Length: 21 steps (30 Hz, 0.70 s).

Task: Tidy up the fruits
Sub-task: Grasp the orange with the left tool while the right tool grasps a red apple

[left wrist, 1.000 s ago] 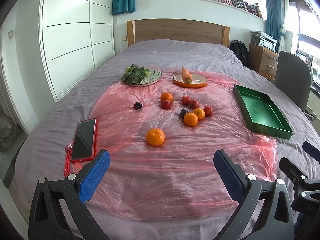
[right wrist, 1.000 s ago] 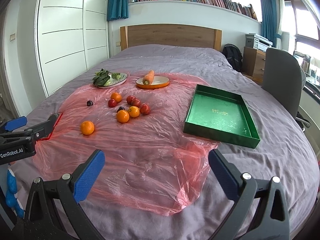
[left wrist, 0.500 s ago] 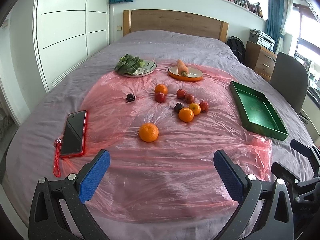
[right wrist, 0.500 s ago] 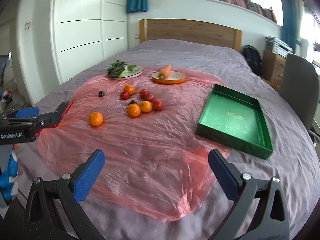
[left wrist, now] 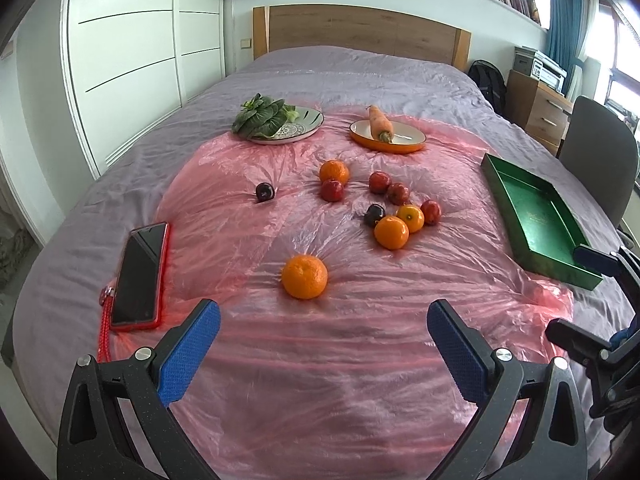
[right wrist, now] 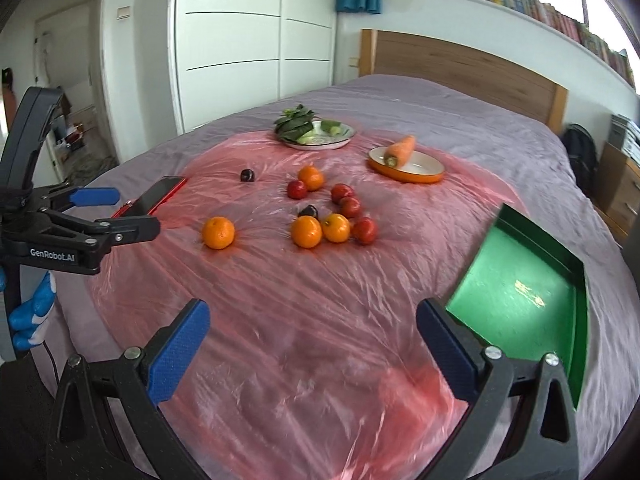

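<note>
Both grippers wide open and empty over the bed, fruit not yet touched.

My left gripper (left wrist: 322, 326) hangs with its jaws spread wide and nothing between them, lined up on the lone orange (left wrist: 304, 277) just ahead on the pink plastic sheet (left wrist: 320, 380). My right gripper (right wrist: 312, 334) is equally wide and empty, with the green tray (right wrist: 520, 292) close on its right side. The other fruit, a cluster of oranges (left wrist: 391, 232) and small red ones, lies further up the sheet, well apart from the tray. I judge the lone orange is the first pick. I would come down level, centre it between the pads, close gently so it does not roll on the slippery plastic, and avoid pinching the sheet or nudging the phone (left wrist: 140, 274).
</note>
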Each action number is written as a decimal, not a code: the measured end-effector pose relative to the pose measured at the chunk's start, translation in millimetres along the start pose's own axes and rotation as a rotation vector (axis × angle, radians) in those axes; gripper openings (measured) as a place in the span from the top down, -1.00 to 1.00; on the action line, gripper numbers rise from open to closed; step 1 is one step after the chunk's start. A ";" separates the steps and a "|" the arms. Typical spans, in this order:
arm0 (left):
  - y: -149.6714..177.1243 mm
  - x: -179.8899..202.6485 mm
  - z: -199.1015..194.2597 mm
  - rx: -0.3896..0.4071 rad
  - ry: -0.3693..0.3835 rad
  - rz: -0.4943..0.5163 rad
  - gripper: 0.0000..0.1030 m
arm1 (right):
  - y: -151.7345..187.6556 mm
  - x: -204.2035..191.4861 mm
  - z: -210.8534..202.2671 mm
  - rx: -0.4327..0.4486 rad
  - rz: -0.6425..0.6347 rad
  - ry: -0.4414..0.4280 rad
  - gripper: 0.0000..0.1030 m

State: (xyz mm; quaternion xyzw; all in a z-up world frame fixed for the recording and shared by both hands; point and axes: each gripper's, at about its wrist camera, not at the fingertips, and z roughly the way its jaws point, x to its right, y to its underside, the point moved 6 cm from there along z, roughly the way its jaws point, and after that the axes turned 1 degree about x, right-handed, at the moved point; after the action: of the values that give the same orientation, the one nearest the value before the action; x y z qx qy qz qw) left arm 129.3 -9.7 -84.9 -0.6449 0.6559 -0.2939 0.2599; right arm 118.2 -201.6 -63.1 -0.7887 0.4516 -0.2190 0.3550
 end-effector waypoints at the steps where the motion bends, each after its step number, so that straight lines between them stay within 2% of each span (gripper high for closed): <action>1: -0.7 1.2 3.5 -0.003 -0.001 0.002 -0.98 | 0.4 0.6 4.8 -0.006 -0.002 -0.007 -1.00; 7: -3.5 5.4 23.4 -0.030 0.000 0.008 -0.98 | 3.8 7.7 20.9 -0.022 0.025 -0.030 -1.00; 21: -6.3 2.3 59.3 -0.068 -0.032 0.028 -0.97 | -16.0 20.7 63.5 -0.081 -0.069 -0.076 -1.00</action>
State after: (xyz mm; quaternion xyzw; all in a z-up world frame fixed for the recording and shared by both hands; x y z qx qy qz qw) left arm 176.2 -15.0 -121.4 -0.6488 0.6701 -0.2573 0.2525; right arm 179.7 -191.1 -91.9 -0.8252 0.4190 -0.1826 0.3319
